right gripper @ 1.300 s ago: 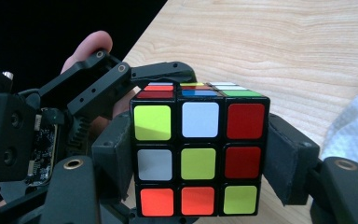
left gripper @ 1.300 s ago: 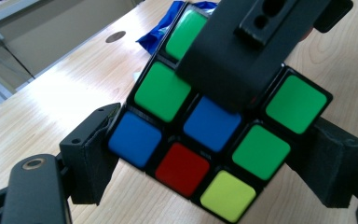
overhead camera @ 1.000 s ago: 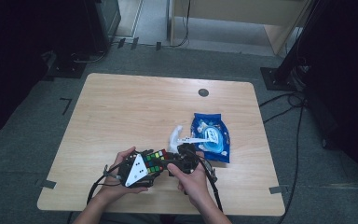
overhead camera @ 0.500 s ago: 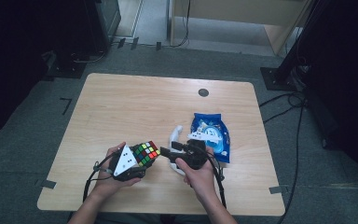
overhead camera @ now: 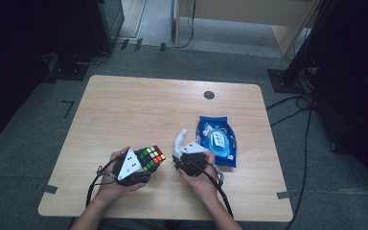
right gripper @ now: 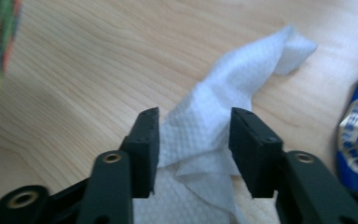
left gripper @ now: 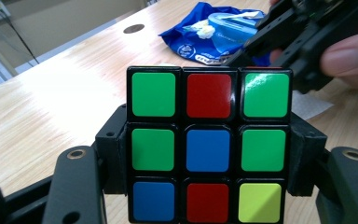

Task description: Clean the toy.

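from the high view, what has changed is the split: a second ago both hands were bunched together over the cube [overhead camera: 151, 158] near the desk's [overhead camera: 124, 110] front edge, and now my right hand-held gripper [overhead camera: 184, 154] has come away and dropped toward the white wipe [overhead camera: 179, 140] lying just left of the blue wipe pack [overhead camera: 217, 140]. i read that as fetching the wipe to clean the cube. the left hand-held gripper [overhead camera: 141, 165] sits left of it near the front edge, cube raised and tilted, forearms coming in from the front. in the left gripper view, the left hand-held gripper's jaws are clamped on the cube's two sides, green, red and blue stickers facing the camera, and the right one shows at top right. in the right gripper view, the jaws have just been closing, pointed down at the desk with the wipe's crumpled fold between them; the pads aren't clearly pressing yet, so no firm grip.
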### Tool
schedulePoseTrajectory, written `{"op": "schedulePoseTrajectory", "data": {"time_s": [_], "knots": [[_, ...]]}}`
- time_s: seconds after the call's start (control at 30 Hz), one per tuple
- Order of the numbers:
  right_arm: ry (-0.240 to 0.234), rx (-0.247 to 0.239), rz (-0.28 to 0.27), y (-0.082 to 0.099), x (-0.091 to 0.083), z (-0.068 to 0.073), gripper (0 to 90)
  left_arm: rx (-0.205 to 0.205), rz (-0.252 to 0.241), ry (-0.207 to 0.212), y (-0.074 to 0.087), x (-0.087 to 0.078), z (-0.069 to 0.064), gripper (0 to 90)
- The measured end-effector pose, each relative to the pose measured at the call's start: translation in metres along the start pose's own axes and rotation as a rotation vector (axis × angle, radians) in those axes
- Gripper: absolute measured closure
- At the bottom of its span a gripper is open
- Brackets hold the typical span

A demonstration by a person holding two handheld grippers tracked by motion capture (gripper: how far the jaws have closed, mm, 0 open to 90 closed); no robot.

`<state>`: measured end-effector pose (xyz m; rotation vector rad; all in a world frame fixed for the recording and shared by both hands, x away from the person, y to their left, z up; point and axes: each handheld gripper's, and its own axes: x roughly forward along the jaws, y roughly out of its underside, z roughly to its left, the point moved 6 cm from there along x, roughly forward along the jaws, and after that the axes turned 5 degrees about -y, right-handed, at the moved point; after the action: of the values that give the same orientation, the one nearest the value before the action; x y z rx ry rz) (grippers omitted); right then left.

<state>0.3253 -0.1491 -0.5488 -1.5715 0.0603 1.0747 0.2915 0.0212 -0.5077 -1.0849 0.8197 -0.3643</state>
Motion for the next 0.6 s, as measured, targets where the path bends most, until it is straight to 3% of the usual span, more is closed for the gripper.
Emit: {"op": "schedulePoseTrajectory", "data": {"time_s": [0.13, 0.17, 0.23, 0.3, 0.4, 0.47, 0.6], "knots": [[-0.003, 0.021, 0.012, 0.006, 0.003, -0.005, 84.8, -0.003, 0.001, 0.010, -0.001, 0.000, -0.002, 33.9], [-0.010, 0.032, 0.014, 0.006, 0.002, -0.006, 86.7, -0.007, 0.003, 0.012, -0.001, 0.000, -0.002, 33.9], [-0.028, 0.050, -0.005, 0.004, -0.003, -0.006, 88.0, -0.018, 0.005, 0.021, -0.001, 0.000, -0.002, 33.9], [-0.067, 0.078, -0.104, -0.007, -0.017, -0.001, 88.4, -0.018, 0.005, 0.027, -0.001, 0.001, -0.004, 33.9], [-0.145, 0.065, -0.238, -0.027, -0.040, 0.014, 88.4, -0.011, 0.006, 0.034, -0.002, 0.002, -0.007, 33.9], [-0.197, 0.065, -0.268, -0.036, -0.049, 0.026, 88.3, -0.004, 0.003, 0.041, -0.003, 0.003, -0.011, 33.9], [-0.282, 0.087, -0.261, -0.039, -0.050, 0.041, 88.5, 0.010, -0.007, 0.051, -0.005, 0.002, -0.015, 33.9]]}}
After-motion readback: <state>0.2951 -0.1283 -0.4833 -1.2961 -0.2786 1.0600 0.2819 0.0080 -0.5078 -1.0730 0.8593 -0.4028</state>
